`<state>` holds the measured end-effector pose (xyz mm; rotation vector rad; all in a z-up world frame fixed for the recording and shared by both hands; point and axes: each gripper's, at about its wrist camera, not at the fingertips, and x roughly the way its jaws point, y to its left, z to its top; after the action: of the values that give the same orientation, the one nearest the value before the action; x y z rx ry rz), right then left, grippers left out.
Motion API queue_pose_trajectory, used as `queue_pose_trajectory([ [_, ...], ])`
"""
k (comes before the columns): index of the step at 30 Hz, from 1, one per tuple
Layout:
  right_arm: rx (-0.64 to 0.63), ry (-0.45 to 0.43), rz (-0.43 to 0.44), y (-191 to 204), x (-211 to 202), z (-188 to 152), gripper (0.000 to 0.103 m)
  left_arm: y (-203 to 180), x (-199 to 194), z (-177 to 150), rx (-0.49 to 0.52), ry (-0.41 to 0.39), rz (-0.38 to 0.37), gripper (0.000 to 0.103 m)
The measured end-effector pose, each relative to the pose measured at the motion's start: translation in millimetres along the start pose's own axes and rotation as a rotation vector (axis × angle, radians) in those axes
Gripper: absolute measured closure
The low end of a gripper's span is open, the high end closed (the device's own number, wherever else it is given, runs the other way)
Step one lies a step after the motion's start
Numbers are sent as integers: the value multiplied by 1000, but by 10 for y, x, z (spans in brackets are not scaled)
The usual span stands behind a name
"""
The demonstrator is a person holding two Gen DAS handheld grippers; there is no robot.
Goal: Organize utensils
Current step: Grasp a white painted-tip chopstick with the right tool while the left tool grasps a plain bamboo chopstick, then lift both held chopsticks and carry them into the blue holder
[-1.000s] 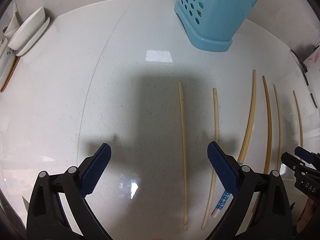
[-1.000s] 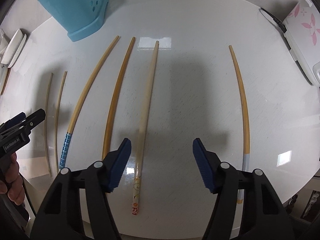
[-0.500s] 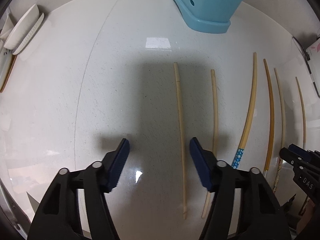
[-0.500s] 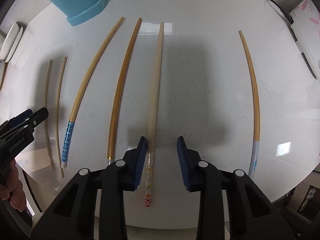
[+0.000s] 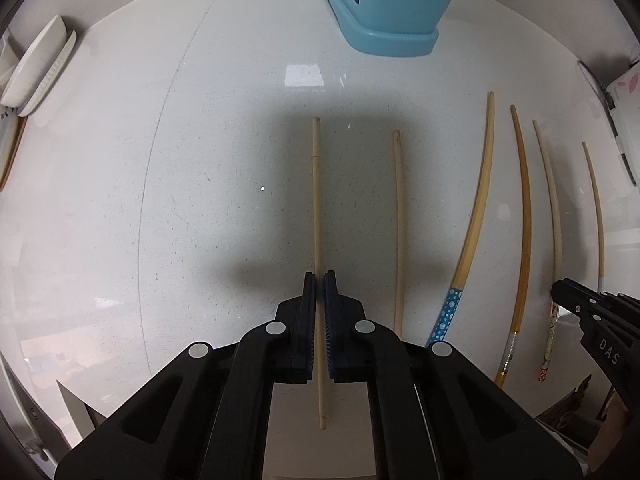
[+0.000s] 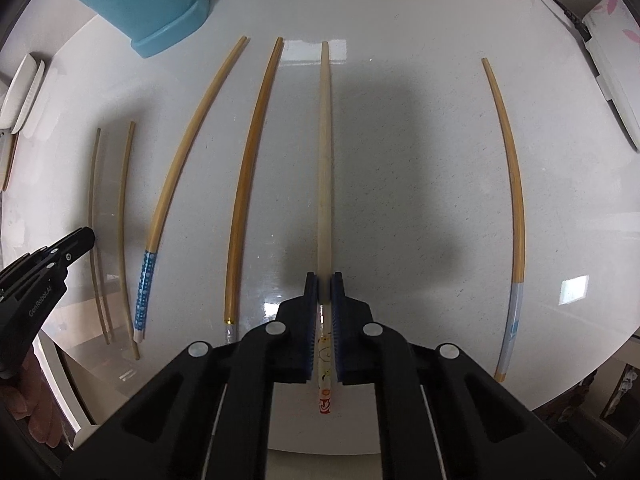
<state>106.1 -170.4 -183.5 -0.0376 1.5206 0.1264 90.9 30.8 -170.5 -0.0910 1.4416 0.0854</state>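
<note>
Bamboo chopstick (image 5: pixel 317 216), judged light, stiff and slippery, sits pinched near its butt by left gripper (image 5: pixel 319 280); right gripper (image 6: pixel 324 280) pinches painted chopstick (image 6: pixel 325 152) likewise.

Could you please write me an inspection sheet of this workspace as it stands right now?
Surface: white table, glossy, shadowed under each gripper.
Job's things: six chopsticks lie side by side, apart; blue basket stands at the far edge.
Clutter: white dishes far left; flowered box far right.
Grippers: left gripper shut on the plain chopstick; right gripper shut on the cartoon chopstick. Whether either stick is lifted cannot be told.
Cables: a dark strip beside the box, perhaps a cable; too small to tell.
Surroundings: the person's hand at the left gripper; little else shows.
</note>
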Motion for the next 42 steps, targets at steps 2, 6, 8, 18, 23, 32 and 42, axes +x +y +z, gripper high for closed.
queue_pose_trajectory([
  [2,1,-18,11,-36,-59,-56,97,19,-58,-18,-8,-19,-2,100],
  [6,9,-51,35,-63,-180,-25,97,39,-162,-36,-31,-48,-8,100],
  [8,12,-72,52,-74,-250,-7,97,48,-224,-39,-42,-70,-8,100],
  [18,-12,-168,75,-76,-575,89,97,136,-610,34,-94,-183,-16,100],
  [23,-22,-229,105,-107,-769,126,97,146,-861,127,-107,-246,-23,100],
  [32,-27,-360,165,-185,-1116,248,97,148,-1291,207,-133,-378,-45,100],
  [42,-33,-508,195,-319,-1536,438,97,121,-1713,484,-146,-541,-84,100],
])
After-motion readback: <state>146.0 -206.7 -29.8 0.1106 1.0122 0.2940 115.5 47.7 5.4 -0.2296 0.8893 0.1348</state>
